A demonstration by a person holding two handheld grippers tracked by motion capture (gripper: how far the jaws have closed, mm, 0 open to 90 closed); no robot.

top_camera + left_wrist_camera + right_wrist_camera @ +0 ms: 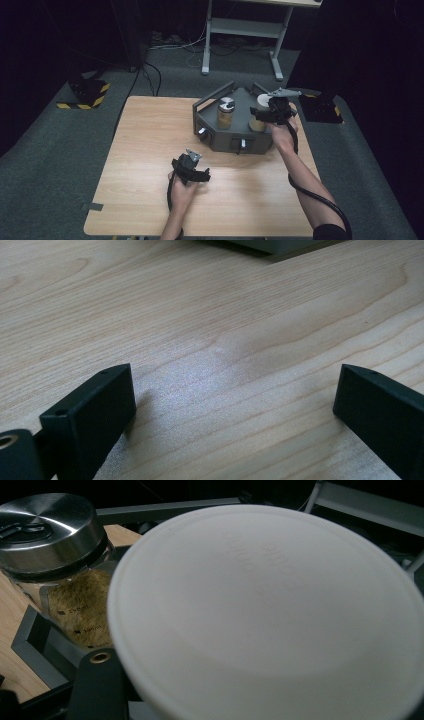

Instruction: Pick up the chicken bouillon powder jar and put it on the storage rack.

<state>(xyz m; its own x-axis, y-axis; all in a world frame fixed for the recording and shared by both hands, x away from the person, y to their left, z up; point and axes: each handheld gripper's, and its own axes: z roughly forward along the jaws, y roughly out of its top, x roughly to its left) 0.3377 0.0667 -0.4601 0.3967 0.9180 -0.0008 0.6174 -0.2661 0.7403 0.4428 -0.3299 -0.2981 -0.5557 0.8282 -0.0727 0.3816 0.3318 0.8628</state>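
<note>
At the grey rack (pixel 235 137), the right gripper (pixel 272 114) grasps the upright white-lidded jar (pixel 265 605); the left gripper (pixel 191 170) idles released, well apart.

From my right gripper's camera, the white lid (pixel 265 610) hides the jar beneath it and the right-hand jaw, so I cannot tell the grip. The steel-lidded jar (pixel 60 570) is cut off at left. In the left gripper view, the grey rack (pixel 280 246) is clipped by the top edge.
</note>
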